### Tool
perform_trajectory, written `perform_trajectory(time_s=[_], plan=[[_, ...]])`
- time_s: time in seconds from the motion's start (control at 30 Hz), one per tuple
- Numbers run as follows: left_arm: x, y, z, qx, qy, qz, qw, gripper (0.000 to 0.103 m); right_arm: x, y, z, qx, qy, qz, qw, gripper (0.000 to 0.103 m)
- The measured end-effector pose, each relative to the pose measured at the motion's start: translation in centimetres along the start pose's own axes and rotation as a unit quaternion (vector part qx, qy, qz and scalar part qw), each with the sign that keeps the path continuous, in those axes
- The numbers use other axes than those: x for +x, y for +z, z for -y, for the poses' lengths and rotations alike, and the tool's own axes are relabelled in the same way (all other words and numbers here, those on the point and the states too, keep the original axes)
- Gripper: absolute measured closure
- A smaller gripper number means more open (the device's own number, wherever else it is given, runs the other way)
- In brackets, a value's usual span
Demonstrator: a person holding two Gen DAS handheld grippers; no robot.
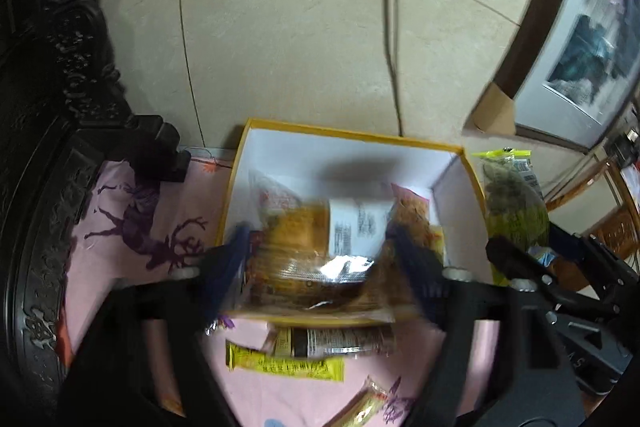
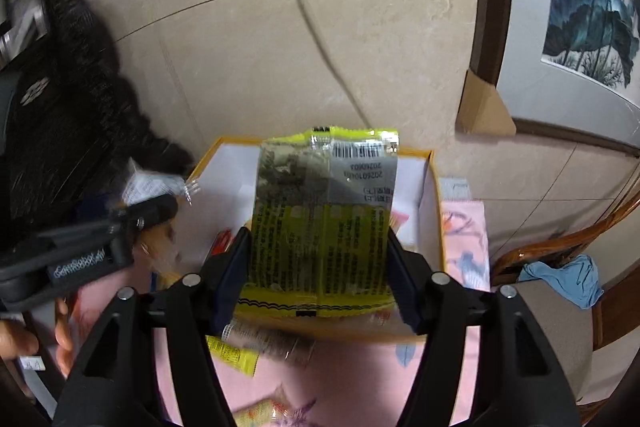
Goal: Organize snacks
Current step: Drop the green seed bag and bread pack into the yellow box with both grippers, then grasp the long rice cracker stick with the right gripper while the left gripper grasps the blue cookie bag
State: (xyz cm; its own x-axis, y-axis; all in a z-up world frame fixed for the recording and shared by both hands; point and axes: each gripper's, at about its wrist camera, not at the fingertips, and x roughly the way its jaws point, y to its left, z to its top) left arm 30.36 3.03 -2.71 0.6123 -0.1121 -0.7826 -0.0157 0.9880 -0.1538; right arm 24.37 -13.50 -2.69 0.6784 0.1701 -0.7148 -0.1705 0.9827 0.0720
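A yellow-rimmed box (image 1: 352, 135) with white walls stands on the pink cloth against the wall; it also shows in the right wrist view (image 2: 437, 211). My left gripper (image 1: 320, 267) is shut on an orange clear-wrapped snack packet (image 1: 312, 251) and holds it over the box's near side. My right gripper (image 2: 318, 263) is shut on a green-yellow snack packet (image 2: 324, 211), upright above the box's near edge. That green packet (image 1: 512, 203) shows right of the box in the left wrist view. The left gripper (image 2: 120, 227) shows at the left in the right wrist view.
Loose snacks lie on the pink deer-print cloth (image 1: 132, 227) in front of the box: a yellow bar (image 1: 284, 365), a brown bar (image 1: 340, 341) and another wrapper (image 1: 364, 407). Dark carved furniture (image 1: 48, 107) stands left. A cable (image 1: 394, 47) hangs down the wall. A wooden chair (image 2: 560, 267) stands right.
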Motion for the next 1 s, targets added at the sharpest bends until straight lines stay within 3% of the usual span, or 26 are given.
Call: perform_trajectory(time_s=[0.07,0.23,0.37,0.47,0.57,0.77,0.87,1.0], plan=[[0.0,1.2,-0.5,-0.008,0.014,0.002,0.9999,0.008,0.8,1.2,0.4,-0.005,-0.025,-0.007,1.0,0.026],[-1.7,0.6,-2.8,-0.025,0.018,0.021,0.9993,0.005,0.0,0.1,1.9,0.0,-0.012,-0.007,1.0,0.026],[-2.5,-1.5,-4.7,-0.056,0.001,0.007,0.9984,0.005,-0.4,-2.7,1.6,-0.003,0.036,-0.035,0.999,0.026],[-3.3,-4.0,-5.4,-0.056,-0.003,0.002,0.9984,0.005,-0.3,-6.0,0.1,-0.034,0.079,-0.066,0.994,0.026],[-4.1,-7.2,-5.8,-0.049,-0.001,-0.003,0.9988,0.005,0.3,-10.4,-1.9,-0.063,0.092,-0.124,0.986,0.026],[-5.7,-15.1,-8.0,-0.057,0.014,-0.025,0.998,0.005,1.9,-19.2,-3.6,0.03,0.131,-0.232,0.963,0.026],[-6.2,-18.0,-9.8,-0.082,0.014,-0.044,0.9956,0.005,2.7,-21.4,-3.7,0.091,0.122,-0.243,0.958,0.026],[-6.8,-21.2,-12.0,-0.09,0.036,-0.069,0.9929,0.005,3.8,-21.9,-5.0,0.094,0.095,-0.227,0.965,0.026]])
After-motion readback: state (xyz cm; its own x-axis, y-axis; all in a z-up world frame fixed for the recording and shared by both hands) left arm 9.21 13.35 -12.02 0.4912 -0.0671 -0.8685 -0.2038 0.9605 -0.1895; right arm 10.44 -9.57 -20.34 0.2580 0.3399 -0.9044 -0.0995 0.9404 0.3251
